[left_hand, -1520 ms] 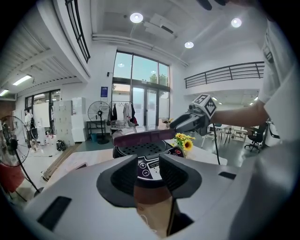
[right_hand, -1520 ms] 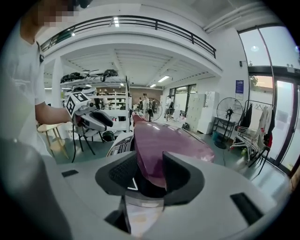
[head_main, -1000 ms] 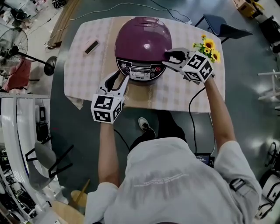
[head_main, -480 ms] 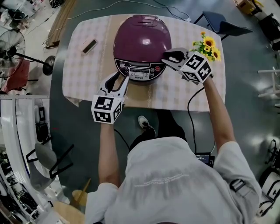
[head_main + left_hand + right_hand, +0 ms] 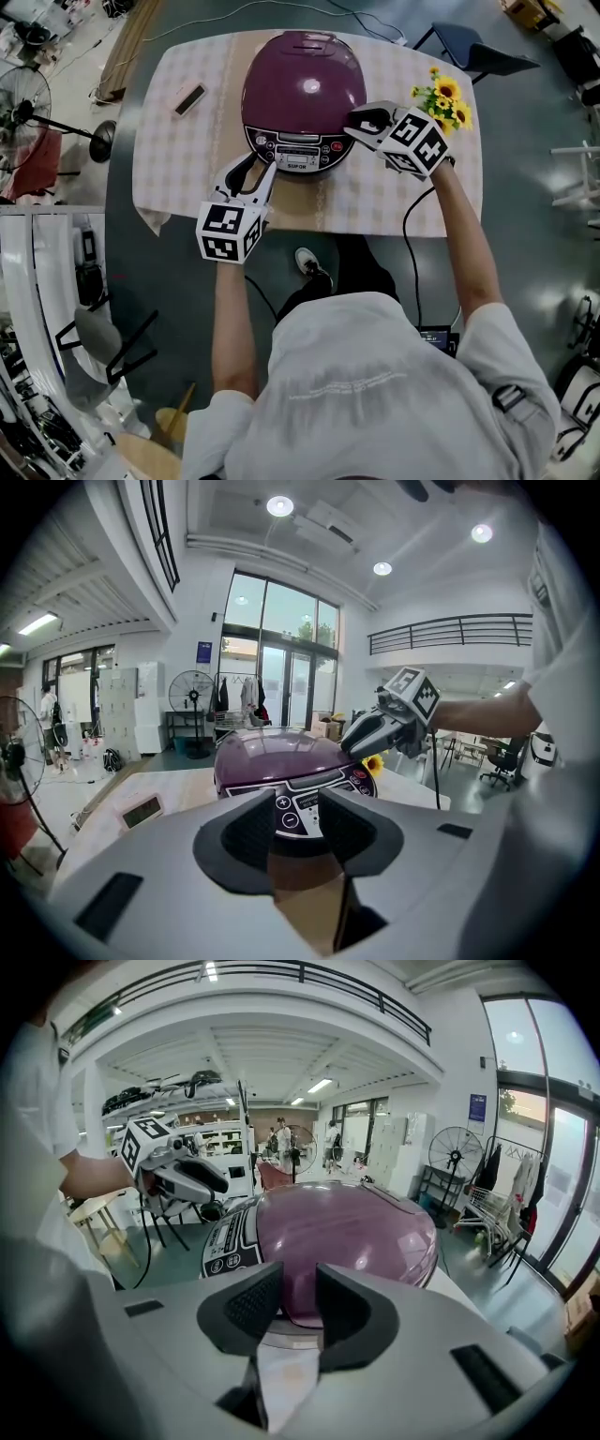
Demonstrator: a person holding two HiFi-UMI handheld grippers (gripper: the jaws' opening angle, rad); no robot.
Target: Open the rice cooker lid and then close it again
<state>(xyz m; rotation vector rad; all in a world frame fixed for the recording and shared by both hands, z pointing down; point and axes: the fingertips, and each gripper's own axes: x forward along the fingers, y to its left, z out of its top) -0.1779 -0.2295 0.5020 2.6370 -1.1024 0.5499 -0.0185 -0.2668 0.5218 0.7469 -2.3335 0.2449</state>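
A purple rice cooker stands on the checked tablecloth with its lid down, and its control panel faces me. My left gripper rests just in front of the panel; its jaws stand apart, and the panel buttons show through the gap. My right gripper sits against the cooker's front right side, level with the lid's edge. Its jaws have just been closing to a narrow gap. In the right gripper view that gripper holds nothing between its pads, and the lid lies just beyond them.
A pot of sunflowers stands at the table's right edge, close behind my right hand. A small dark clock-like device lies at the left of the cloth. Beyond the table are a chair and a fan stand.
The right gripper's jaws have narrowed and it has tilted slightly at the cooker's side. The left gripper and the lid have not moved.
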